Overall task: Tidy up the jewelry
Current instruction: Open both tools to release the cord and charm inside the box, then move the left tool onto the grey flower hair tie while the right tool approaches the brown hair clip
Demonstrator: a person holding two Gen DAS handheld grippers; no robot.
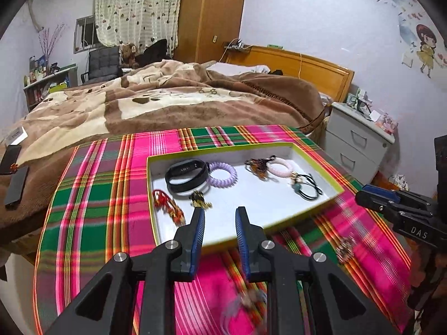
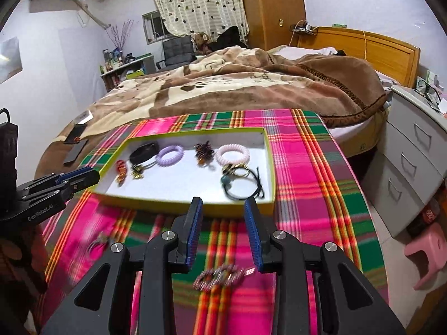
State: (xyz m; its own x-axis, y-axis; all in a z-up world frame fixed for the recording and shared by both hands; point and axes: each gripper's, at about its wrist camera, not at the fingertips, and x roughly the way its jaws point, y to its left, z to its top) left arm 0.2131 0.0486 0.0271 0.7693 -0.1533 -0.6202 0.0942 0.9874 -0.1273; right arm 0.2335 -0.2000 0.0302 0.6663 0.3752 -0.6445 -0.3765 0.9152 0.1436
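Roughly speaking, the sorting looks mostly done but not finished. On a bright plaid cloth (image 1: 92, 195) lies a shallow white box (image 1: 307, 150) with a yellow-green rim, and most of the jewelry is already inside it: a black band (image 1: 185, 177), a lilac coil tie (image 1: 223, 174), a red knotted charm (image 1: 167, 205), a small gold piece (image 1: 199, 199), a dark beaded piece (image 1: 258, 166), a pink coil tie (image 1: 282, 167) and a black elastic (image 1: 307, 187) with a bead. Two pieces remain outside the box, on the cloth nearer the viewer. One is a sparkly linked brooch (image 2: 219, 276), lying just below the right gripper (image 2: 223, 206), whose fingers stand apart with nothing between them. The other is a blurred, pale, ring-like item (image 1: 243, 304) lying low on the cloth beneath the left gripper (image 1: 219, 215); its fingers are also apart and empty, their tips over the near edge of the box. Neither gripper touches any jewelry. Judging from this, what is left is to pick up those two stray pieces and set them in the box, where free space shows along the near side. A bed with a brown blanket (image 1: 167, 97) fills the room behind.
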